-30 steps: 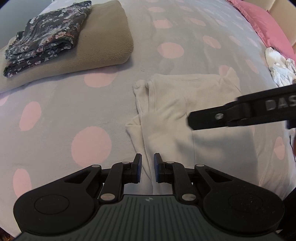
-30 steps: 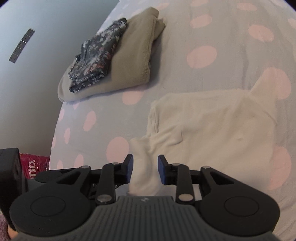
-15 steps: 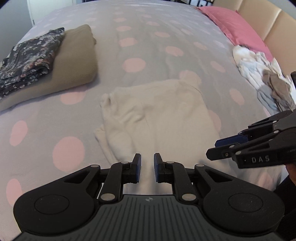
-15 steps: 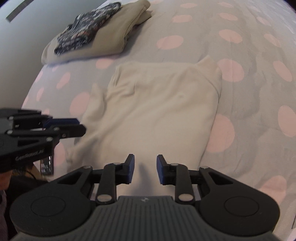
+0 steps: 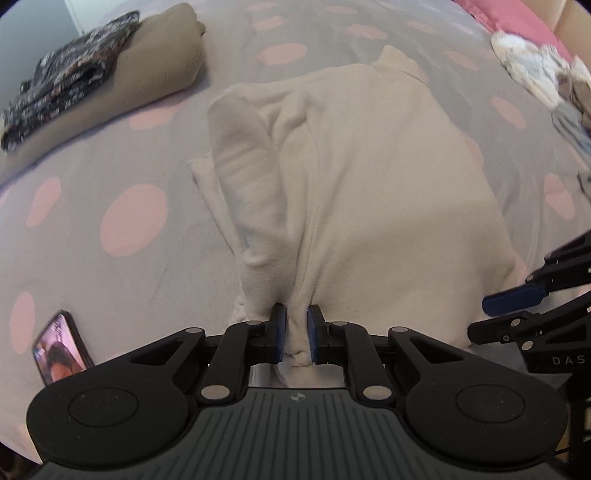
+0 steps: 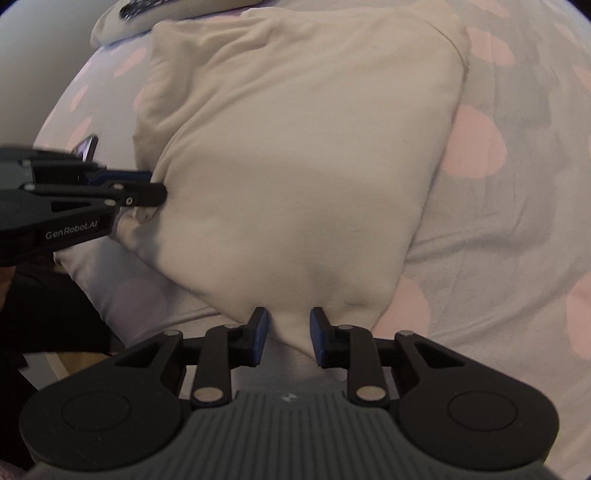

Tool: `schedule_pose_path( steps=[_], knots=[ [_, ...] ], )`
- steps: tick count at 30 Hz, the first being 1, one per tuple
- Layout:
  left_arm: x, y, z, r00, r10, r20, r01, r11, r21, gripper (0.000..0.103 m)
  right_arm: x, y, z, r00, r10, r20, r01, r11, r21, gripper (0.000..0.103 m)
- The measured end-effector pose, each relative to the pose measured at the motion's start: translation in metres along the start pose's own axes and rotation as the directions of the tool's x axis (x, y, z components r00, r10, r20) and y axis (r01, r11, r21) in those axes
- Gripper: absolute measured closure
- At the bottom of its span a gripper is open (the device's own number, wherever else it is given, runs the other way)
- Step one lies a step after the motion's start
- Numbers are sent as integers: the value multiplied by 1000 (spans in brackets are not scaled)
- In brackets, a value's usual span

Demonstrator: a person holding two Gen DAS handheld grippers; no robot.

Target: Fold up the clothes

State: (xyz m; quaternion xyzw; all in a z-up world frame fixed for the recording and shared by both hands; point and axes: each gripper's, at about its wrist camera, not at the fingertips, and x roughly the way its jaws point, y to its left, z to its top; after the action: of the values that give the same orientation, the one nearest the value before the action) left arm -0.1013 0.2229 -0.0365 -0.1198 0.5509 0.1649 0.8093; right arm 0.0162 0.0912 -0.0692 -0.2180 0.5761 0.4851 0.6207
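A cream sweatshirt (image 5: 369, 184) lies partly folded on the polka-dot bedspread, its sleeve laid over the left side. My left gripper (image 5: 294, 334) is shut on the garment's near left hem, with bunched cloth between the pads. It also shows in the right wrist view (image 6: 147, 192), pinching the left edge. My right gripper (image 6: 287, 338) has its pads on either side of the near right corner of the sweatshirt (image 6: 295, 166), with a gap beside the cloth. It shows at the right edge of the left wrist view (image 5: 517, 314).
A folded olive garment (image 5: 159, 66) with a dark floral one (image 5: 66, 77) on top lies at the far left. A phone (image 5: 61, 347) with a lit screen lies near the left. A heap of unfolded clothes (image 5: 543, 70) and a pink pillow (image 5: 517, 26) are far right.
Both grippers have dropped down to the near hem of the sweatshirt. The left one has closed on the hem; the right one now straddles the near right corner.
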Motion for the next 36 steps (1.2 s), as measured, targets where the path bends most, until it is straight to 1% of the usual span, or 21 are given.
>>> schedule_pose_path(
  steps=[1,3,5,7,8,10,12,14,15,18,21,26,30,31,32,33,34,35,36],
  knots=[
    [-1,4,0,1000,-15,1,15,1000,-16,91,-1,-4,0,1000,10,2,-10,1000,22,78],
    [-4,6,0,1000,-26,6,27,999,-20,91,-4,-3,0,1000,9,1,-9,1000,2,79],
    [-11,4,1,999,-29,26,29,1000,-4,91,-10,-1,1,1000,7,-1,-7,1000,-19,79],
    [-22,7,4,996,-64,60,65,998,-6,91,-23,-2,4,1000,24,20,-24,999,-21,78],
    [-28,9,7,993,-86,79,88,996,-10,91,-32,-4,5,999,23,46,-22,1000,-22,78],
    [-39,14,13,984,-131,118,134,991,-18,91,-45,-9,12,996,-6,94,9,1000,-23,78],
    [-43,22,22,977,-155,147,161,986,-31,91,-53,-17,22,990,-53,129,54,999,-6,77],
    [-40,31,34,973,-167,161,178,983,-51,91,-56,-30,32,987,-69,147,64,997,36,77],
    [-39,36,40,970,-174,169,186,981,-61,91,-56,-34,37,986,-65,152,58,997,53,77],
    [-26,47,46,971,-175,160,193,976,-102,91,-55,-46,53,985,-53,165,36,994,103,77],
    [-10,58,50,974,-174,145,195,970,-144,91,-47,-47,64,983,-75,165,56,992,115,77],
    [16,76,57,978,-173,118,195,957,-214,91,-31,-53,72,987,-63,147,44,991,129,77],
    [13,78,62,979,-159,128,184,958,-218,91,-30,-56,75,989,-49,139,28,988,149,76],
    [11,77,63,979,-155,131,181,959,-217,90,-33,-57,76,989,-45,142,22,988,155,76],
    [9,77,64,979,-151,135,178,960,-215,85,-37,-58,76,987,-41,157,15,987,160,76],
    [8,79,64,980,-142,142,172,960,-221,79,-41,-60,77,983,-44,178,15,987,162,73],
    [6,81,65,980,-127,155,162,958,-236,65,-45,-62,78,979,-48,198,15,986,165,68],
    [5,84,64,980,-117,163,156,955,-252,55,-49,-65,79,975,-51,218,14,986,167,57],
    [6,86,63,979,-121,163,162,950,-266,54,-49,-69,81,972,-63,228,20,982,186,47]
  ],
)
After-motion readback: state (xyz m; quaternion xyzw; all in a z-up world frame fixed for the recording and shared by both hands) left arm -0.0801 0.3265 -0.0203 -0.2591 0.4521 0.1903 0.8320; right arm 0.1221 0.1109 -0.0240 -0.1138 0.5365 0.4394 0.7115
